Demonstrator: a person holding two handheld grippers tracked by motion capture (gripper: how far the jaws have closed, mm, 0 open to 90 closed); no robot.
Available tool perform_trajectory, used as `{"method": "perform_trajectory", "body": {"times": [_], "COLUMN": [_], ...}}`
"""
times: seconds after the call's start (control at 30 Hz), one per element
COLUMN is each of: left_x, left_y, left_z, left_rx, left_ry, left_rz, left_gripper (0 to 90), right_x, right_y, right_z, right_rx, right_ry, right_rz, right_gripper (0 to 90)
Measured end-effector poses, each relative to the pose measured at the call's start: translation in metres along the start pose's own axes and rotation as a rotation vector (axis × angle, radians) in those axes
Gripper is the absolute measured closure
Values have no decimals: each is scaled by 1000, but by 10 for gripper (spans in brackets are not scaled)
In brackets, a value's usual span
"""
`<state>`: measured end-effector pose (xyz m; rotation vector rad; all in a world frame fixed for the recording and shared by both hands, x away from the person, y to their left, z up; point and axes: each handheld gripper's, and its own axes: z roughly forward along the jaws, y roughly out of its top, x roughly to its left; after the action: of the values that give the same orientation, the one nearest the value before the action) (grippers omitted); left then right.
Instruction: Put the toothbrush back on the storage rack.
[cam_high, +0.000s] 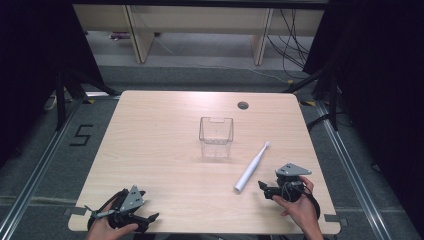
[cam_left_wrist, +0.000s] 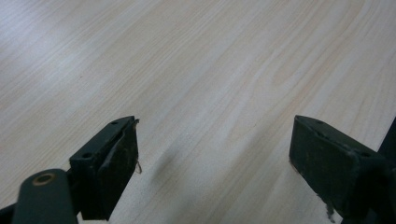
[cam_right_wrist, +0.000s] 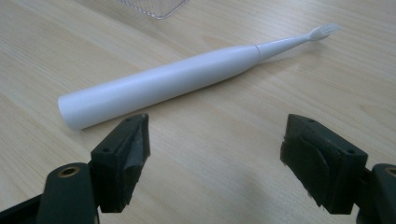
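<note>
White toothbrush (cam_high: 252, 167): one; clear container (cam_high: 216, 136): one; wooden table (cam_high: 150, 150).

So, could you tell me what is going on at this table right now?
A person holds a gripper in each hand at the near edge of a wooden table. Both are open and hold nothing. The right gripper faces a white electric toothbrush lying flat just ahead of its jaws. A clear plastic container stands upright mid-table. The left gripper faces bare tabletop.
</note>
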<state>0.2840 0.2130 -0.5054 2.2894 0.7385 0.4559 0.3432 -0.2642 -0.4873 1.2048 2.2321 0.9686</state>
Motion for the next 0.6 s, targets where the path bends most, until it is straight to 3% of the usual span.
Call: {"method": "perform_trajectory", "body": {"times": [0.07, 0.1, 0.13, 0.17, 0.2, 0.33, 0.37, 0.47, 0.5, 0.53, 0.6], "left_x": [0, 1, 1, 1, 0, 0, 1, 1, 1, 0, 0], "left_y": [0, 0, 0, 0, 0, 0, 0, -1, -1, -1, -1], "left_z": [1, 0, 1, 1, 1, 1, 1, 1, 1, 1, 2], "left_rx": [-3, 5, -1, -1, 8, 3, 7, 6, 17, 9, 6], "left_ry": [0, -3, -4, -4, -11, -9, -9, -1, -5, -8, -7], "left_rz": [-11, 5, 5, 5, 18, 12, 8, 6, 23, 6, 4], "left_gripper": [152, 152, 152, 152, 152, 152, 152, 152, 152, 152, 152], "right_x": [0, 1, 5, 5, 3, 6, 8, 10, 13, 12, 16], "right_y": [1, 3, 5, 5, 8, 13, 15, 19, 20, 23, 26], "right_z": [0, 0, 0, 0, 0, 0, 2, 5, 7, 8, 9], "right_rx": [-3, 4, 5, 5, -10, -40, -34, -37, -40, -41, -34], "right_ry": [2, 3, 3, 3, 2, 3, 29, 22, 25, 25, 40], "right_rz": [-10, -8, 42, 42, 5, -17, -5, -27, -17, -42, -13], "right_gripper": [243, 246, 257, 257, 272, 313, 319, 337, 350, 353, 358]}}
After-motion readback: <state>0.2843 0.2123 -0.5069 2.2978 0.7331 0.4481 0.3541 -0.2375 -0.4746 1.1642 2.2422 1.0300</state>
